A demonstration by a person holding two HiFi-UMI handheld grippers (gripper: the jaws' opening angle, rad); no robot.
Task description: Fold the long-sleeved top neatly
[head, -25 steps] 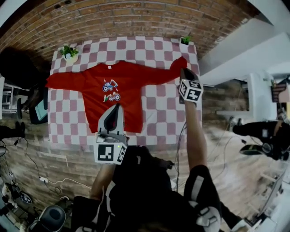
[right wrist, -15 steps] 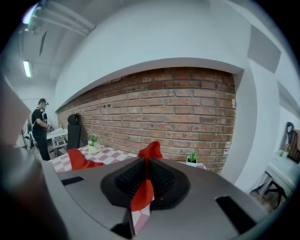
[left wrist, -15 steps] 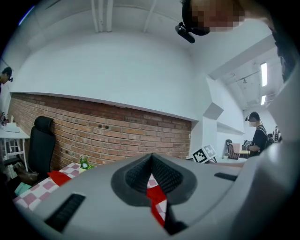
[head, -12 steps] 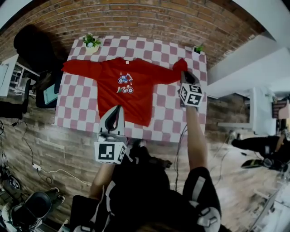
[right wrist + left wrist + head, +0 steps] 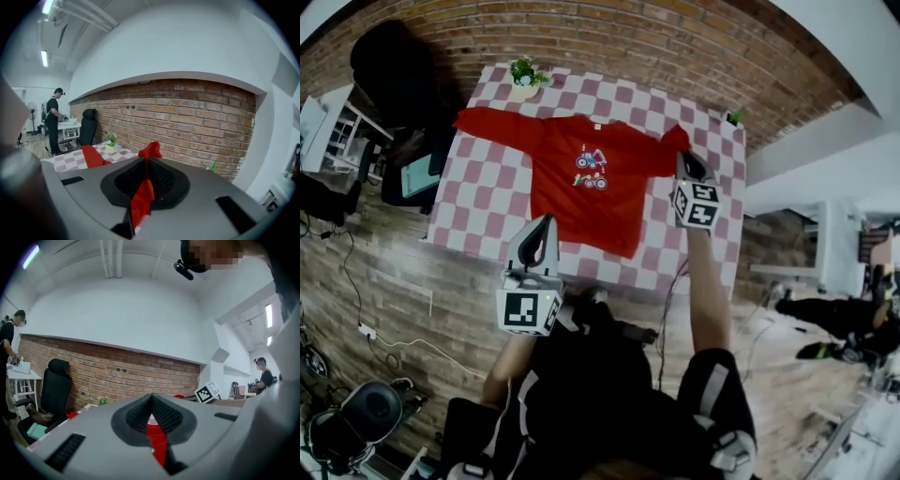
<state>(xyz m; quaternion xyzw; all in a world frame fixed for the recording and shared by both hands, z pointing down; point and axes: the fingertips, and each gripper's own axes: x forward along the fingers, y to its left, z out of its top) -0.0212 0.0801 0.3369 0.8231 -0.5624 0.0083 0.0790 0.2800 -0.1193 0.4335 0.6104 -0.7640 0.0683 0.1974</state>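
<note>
**A:** The right gripper (image 5: 143, 187) is clamped on the right cuff (image 5: 675, 139), with red cloth pinched between its pads. The left gripper (image 5: 546, 223) is squeezed tight with nothing in it, hovering at the near-left corner of the hem.

**B:** So this looks like the sleeve fold. How should it go?

**A:** I'd carry that cuff low and straight across toward the chest, so the sleeve creases at the shoulder rather than dragging the body along. The cloth is thin and will slide on the checked table (image 5: 483, 202), so I'd press the free gripper down on the body first. Lifting too high risks the whole right side bunching up.

**B:** And the garment itself?

**A:** The long-sleeved top (image 5: 572, 202) is bright red and lies spread front-up in the middle of the table, collar far and hem near. A small cartoon print (image 5: 591, 170) sits on the chest. The left sleeve (image 5: 492, 125) runs flat out to the far left, ending near a plant pot (image 5: 523, 81). The body looks smooth. Only the right sleeve is raised, peaking at the gripper.
</note>
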